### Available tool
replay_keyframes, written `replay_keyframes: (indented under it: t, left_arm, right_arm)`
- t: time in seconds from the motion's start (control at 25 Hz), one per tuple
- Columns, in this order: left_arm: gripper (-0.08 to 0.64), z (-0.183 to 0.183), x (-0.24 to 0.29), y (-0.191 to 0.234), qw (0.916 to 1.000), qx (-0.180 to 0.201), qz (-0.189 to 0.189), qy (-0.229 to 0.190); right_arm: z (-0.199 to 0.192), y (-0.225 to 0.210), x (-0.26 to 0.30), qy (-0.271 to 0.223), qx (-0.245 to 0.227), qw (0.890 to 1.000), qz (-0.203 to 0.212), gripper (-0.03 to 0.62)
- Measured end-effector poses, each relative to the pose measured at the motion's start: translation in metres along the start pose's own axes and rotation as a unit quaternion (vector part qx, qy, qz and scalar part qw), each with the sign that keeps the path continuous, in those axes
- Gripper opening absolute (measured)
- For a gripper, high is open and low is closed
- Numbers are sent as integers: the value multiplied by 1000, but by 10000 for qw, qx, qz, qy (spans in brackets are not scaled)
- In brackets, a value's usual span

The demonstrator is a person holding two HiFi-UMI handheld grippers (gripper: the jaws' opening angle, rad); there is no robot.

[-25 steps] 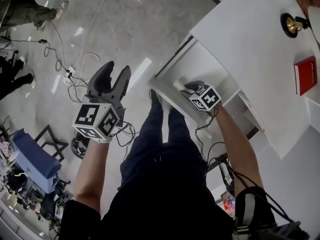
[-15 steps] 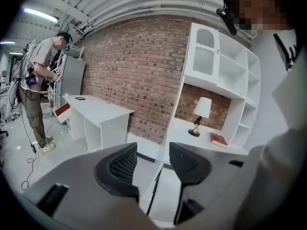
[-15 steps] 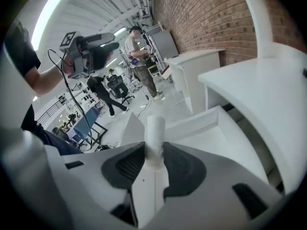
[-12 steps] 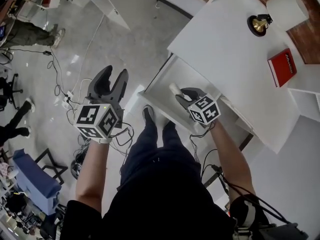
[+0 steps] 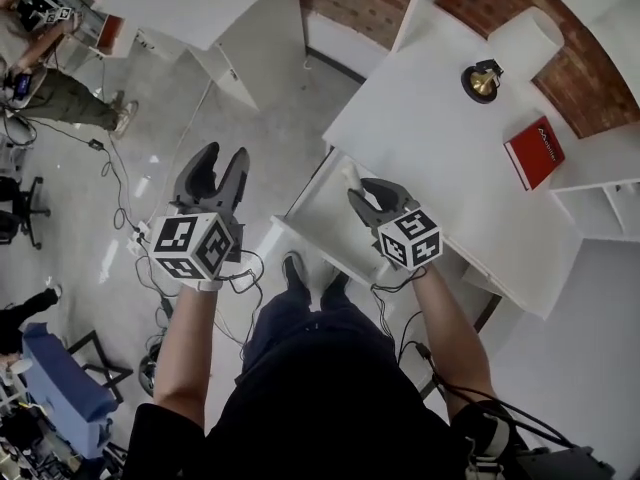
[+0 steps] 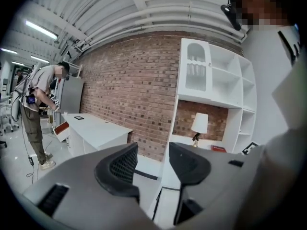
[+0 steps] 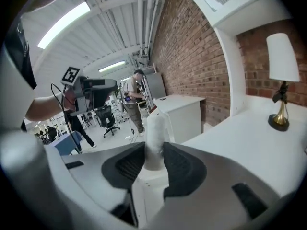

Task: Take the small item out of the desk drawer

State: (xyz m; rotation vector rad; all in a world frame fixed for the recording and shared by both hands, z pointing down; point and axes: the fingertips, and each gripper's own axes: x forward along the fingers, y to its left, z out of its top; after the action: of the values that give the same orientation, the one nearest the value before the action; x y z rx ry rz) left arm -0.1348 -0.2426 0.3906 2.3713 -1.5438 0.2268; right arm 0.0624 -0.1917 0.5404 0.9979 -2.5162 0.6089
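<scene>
My right gripper (image 5: 366, 192) is shut on a small white cylinder (image 7: 154, 140), which sticks out beyond the jaws (image 5: 352, 177). It hangs above the open white drawer (image 5: 322, 230) at the desk's near edge. The white desk (image 5: 445, 158) runs back to the right. In the right gripper view the cylinder stands upright between both dark pads (image 7: 130, 166). My left gripper (image 5: 213, 171) is open with nothing in it, held over the floor well left of the drawer; its two pads (image 6: 123, 166) stand apart.
A brass lamp (image 5: 482, 80) with a white shade and a red book (image 5: 535, 153) lie on the desk's far part. White shelving (image 6: 216, 90) backs onto a brick wall. Cables (image 5: 140, 163) trail on the floor at left. A person (image 5: 35, 63) stands at the far left by another white desk (image 5: 195, 3).
The right gripper has risen out of the drawer with the white cylinder in its jaws. The head view has tilted up, showing more of the desk and room. The left gripper keeps its place.
</scene>
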Motion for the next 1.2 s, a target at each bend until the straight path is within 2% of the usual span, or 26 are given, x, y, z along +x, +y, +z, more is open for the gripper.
replay_keyframes:
  t: [0.16, 0.28, 0.4, 0.56, 0.72, 1.2]
  left_arm:
    - [204, 28, -5, 0, 9997, 71, -6, -241]
    - [202, 51, -2, 0, 9989, 167, -61, -429]
    - [201, 72, 9, -2, 9975, 358, -211, -566]
    - [201, 89, 21, -2, 9958, 397, -502, -659]
    - [199, 94, 27, 1, 9945, 339, -750, -646]
    - [199, 86, 47, -7, 9840, 532, -1641, -446]
  right_arm:
    - [52, -6, -30, -565, -60, 9973, -475, 121]
    - [88, -27, -59, -919, -72, 9887, -1184, 120]
    - [128, -47, -100, -1502, 51, 9713, -1844, 121]
    - [166, -62, -153, -2209, 124, 9407, -2570, 120]
    - [172, -66, -185, -2441, 328, 9185, -3093, 120]
    - [145, -48, -242, -2559, 757, 8671, -4206, 121]
